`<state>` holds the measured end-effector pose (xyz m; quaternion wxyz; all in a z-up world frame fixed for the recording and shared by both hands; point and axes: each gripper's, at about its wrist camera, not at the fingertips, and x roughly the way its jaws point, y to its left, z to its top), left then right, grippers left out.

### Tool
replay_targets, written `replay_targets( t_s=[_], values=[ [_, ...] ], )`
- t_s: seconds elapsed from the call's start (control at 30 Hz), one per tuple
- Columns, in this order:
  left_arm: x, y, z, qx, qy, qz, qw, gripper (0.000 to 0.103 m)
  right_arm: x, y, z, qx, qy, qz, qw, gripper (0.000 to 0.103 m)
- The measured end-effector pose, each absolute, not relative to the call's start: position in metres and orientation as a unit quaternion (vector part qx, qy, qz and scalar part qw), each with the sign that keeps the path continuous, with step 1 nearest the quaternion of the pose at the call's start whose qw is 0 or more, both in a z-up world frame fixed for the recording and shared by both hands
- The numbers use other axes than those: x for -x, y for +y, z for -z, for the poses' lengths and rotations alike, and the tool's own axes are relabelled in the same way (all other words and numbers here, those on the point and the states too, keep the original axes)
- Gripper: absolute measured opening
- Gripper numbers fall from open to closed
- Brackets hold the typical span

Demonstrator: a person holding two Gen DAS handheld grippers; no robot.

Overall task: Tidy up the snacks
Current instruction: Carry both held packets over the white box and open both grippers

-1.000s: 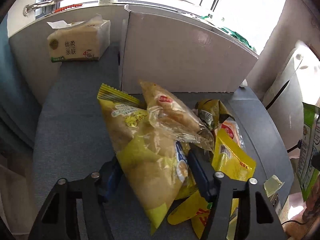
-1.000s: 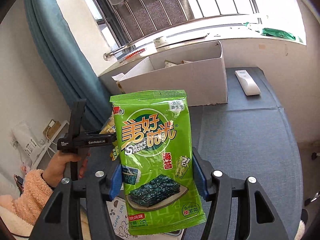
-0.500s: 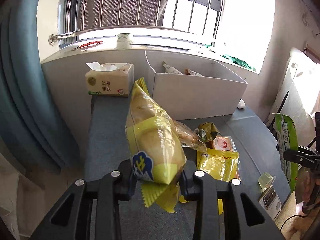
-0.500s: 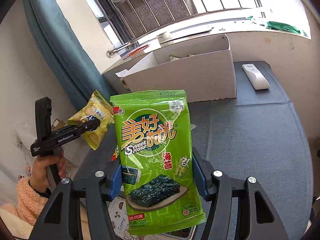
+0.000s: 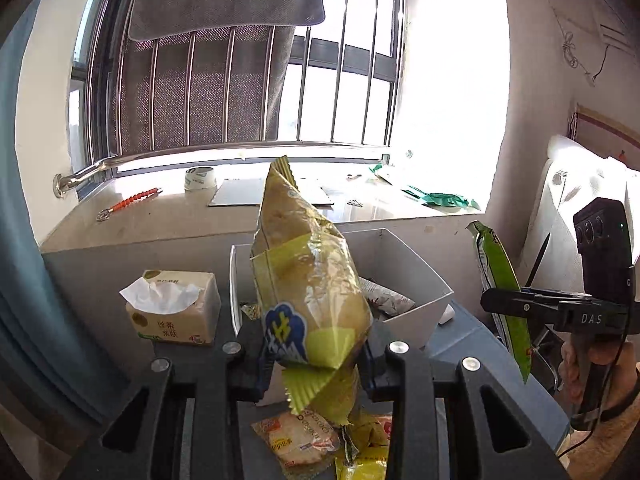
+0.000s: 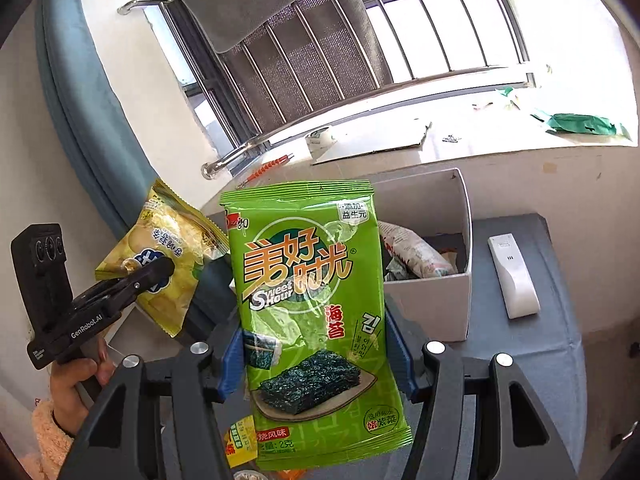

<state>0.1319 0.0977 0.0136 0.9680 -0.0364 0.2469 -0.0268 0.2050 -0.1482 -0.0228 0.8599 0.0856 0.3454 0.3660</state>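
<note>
Tissue pack [image 5: 172, 308] at left on tabletop [image 6: 552, 360]. Left gripper [image 5: 316, 360]: jaws clamped on yellow chip bag [image 5: 308, 280], held aloft before white box [image 5: 416, 276]. Right gripper [image 6: 316, 356]: jaws gripping green seaweed packet [image 6: 312, 300], airborne. Step: carry to box. Next: position over opening, release.

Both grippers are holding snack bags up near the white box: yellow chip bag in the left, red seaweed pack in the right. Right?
Not quite. The seaweed pack clamped in the right gripper is green, not red, as the right wrist view shows. The rest holds: the left gripper grips the yellow chip bag, and both are raised near the white box.
</note>
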Motion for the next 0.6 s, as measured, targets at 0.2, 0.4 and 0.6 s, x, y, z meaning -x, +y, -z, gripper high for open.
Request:
replay_targets(
  t_s=[0.2,0.4,0.6],
  values=[
    [-0.234,0.106,-0.001,0.047,0.300,0.027,0.952,0.037,-0.309,-0.118,0.018,-0.068,0.389,-0.308,0.866,0.064],
    [-0.278,0.112,0.029,0.054,0.369,0.001,0.928,0.070,-0.372,-0.111,0.031,-0.047,0.422,-0.249,0.870,0.093],
    [-0.273,0.109,0.041,0.028,0.382,-0.013,0.924,0.103,-0.373,-0.126,0.040,-0.069,0.416,-0.234,0.876,0.103]
  ],
)
